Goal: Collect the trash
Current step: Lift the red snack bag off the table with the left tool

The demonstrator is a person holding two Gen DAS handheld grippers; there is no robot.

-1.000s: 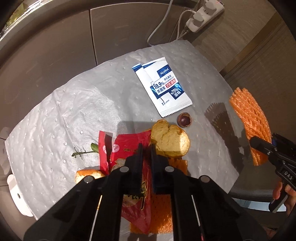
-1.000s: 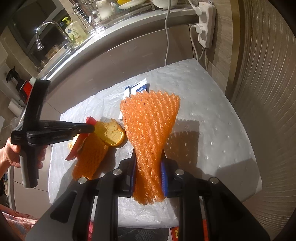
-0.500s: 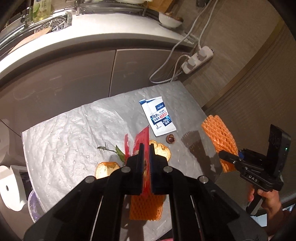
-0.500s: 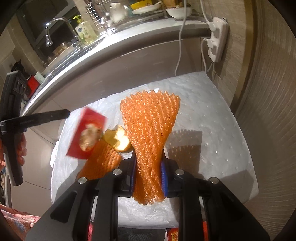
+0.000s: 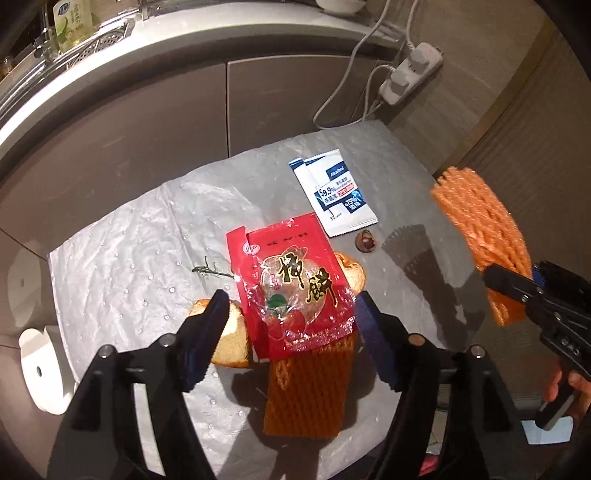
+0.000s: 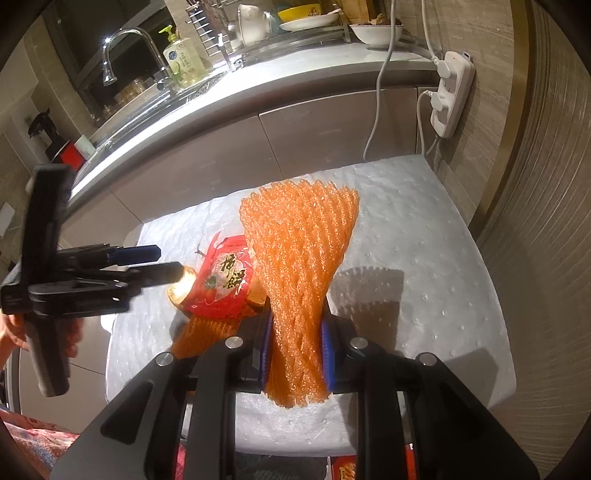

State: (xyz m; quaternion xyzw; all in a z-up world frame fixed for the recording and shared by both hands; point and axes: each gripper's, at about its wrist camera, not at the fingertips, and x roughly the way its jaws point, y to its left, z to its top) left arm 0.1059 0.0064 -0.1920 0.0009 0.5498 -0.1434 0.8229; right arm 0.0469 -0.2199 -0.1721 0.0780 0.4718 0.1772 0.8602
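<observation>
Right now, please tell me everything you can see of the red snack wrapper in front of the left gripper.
The red snack wrapper is a flat, glossy plastic packet with large yellow characters, a clear crinkled window and a torn top corner. It lies face up over the bread slices and the upper end of an orange foam net on the grey mat. The left gripper has just been opening; its pads do not press on the wrapper.

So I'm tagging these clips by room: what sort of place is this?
Most likely a home kitchen. A tap stands over a counter, a dish rack holds bowls and plates, and a soap bottle sits by the sink.
</observation>
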